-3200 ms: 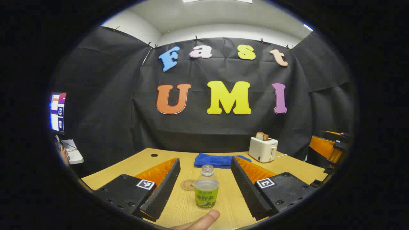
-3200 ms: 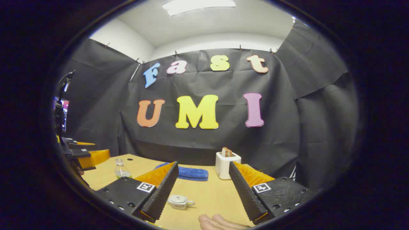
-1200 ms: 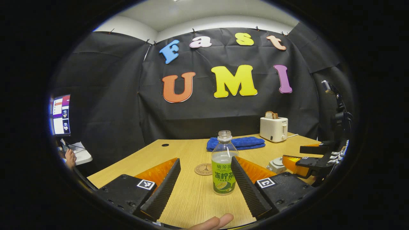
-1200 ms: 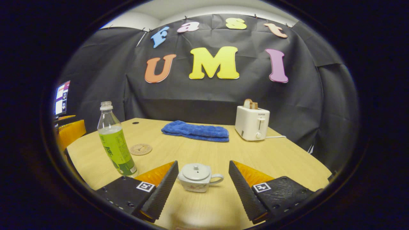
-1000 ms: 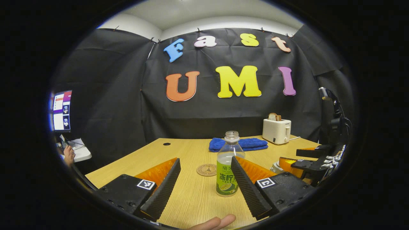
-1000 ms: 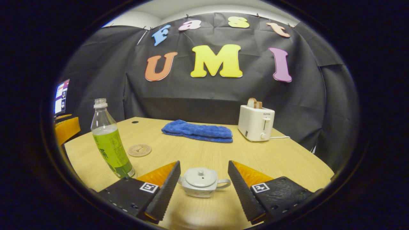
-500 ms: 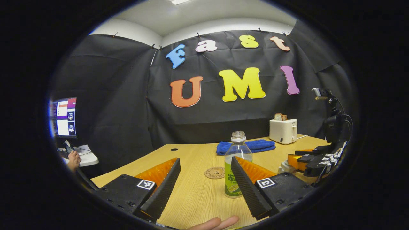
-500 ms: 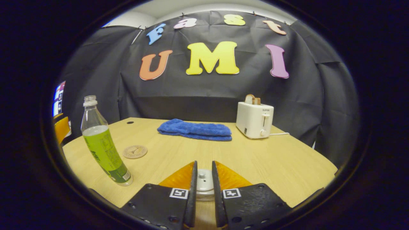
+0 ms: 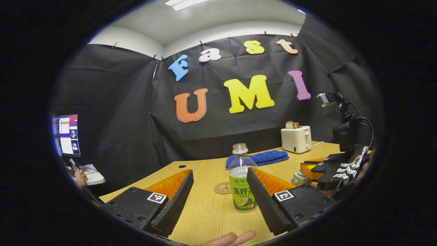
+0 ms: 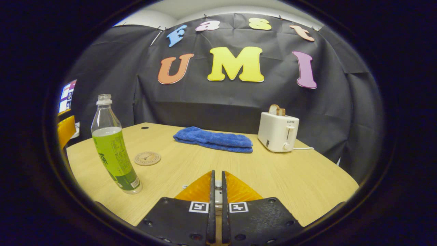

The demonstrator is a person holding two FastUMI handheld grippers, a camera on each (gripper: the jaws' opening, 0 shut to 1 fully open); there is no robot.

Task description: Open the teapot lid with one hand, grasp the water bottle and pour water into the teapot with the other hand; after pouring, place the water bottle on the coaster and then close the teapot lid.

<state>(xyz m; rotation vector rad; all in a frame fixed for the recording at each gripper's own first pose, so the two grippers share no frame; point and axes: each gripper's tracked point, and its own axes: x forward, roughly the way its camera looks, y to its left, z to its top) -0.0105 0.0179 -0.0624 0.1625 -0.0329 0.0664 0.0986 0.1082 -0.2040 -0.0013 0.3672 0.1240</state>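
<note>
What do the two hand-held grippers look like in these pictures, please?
Each hand-held gripper has a black body with screw holes and two wedge-shaped fingers with ribbed inner faces. A small square black-and-white marker sits at the base of each finger. In the left gripper view, the right hand-held gripper carries a black camera block with a black cable.

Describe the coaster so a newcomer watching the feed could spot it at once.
Start from the wooden table and find the tall uncapped water bottle with the green label near its left edge. Just beyond and to the right of the bottle lies the coaster, short of the folded blue towel. It is the only flat round tan disc there, with a dark mark in its middle.
</note>
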